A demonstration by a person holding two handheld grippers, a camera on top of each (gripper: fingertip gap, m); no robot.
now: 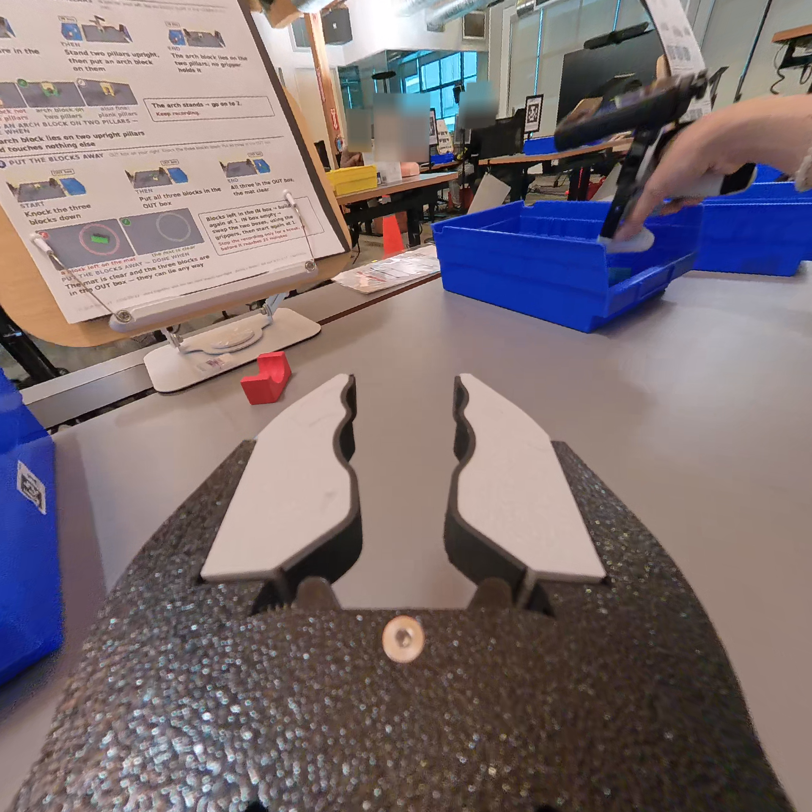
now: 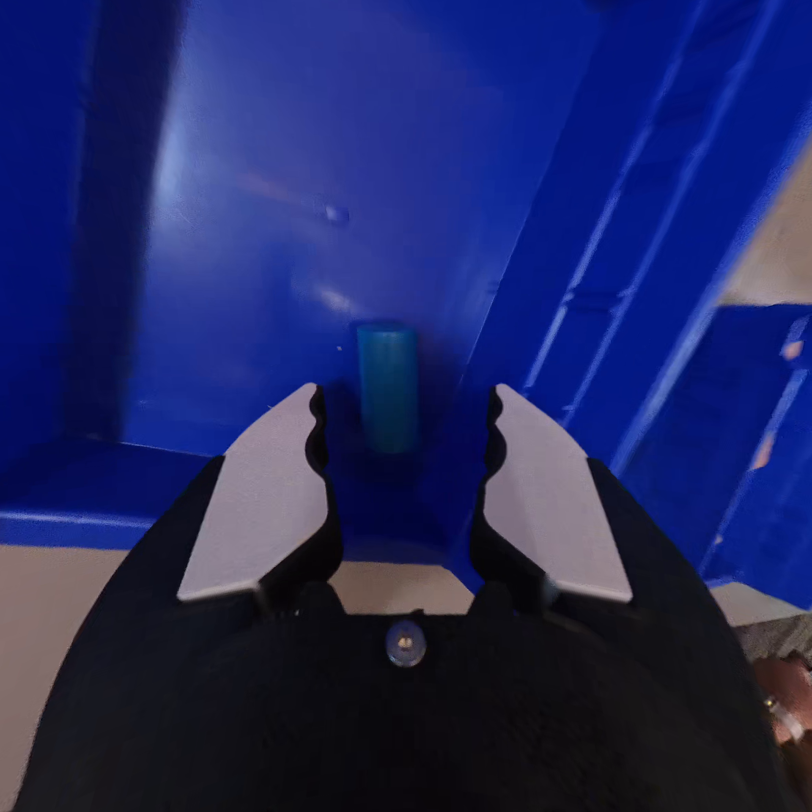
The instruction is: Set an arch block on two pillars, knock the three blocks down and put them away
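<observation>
My left gripper [image 1: 404, 382] is open and empty, held low over the grey table [image 1: 571, 417]. A red arch block [image 1: 267, 378] lies on the table ahead and to its left. My right gripper [image 2: 405, 391] is open and points down into a blue bin [image 2: 263, 175]. A teal cylinder block [image 2: 386, 386] lies on the bin floor, just beyond and between the fingertips, not gripped. In the left wrist view the right gripper [image 1: 624, 233] reaches into the same blue bin [image 1: 527, 263] at the far right, held by a hand.
An instruction sheet on a stand [image 1: 154, 175] rises at the far left of the table. Another blue bin [image 1: 26, 549] sits at the left edge, and more blue bins [image 1: 755, 237] stand behind the right one. Papers [image 1: 391, 272] lie past the table's far edge. There is about 50 centimeters between the tips of the two grippers.
</observation>
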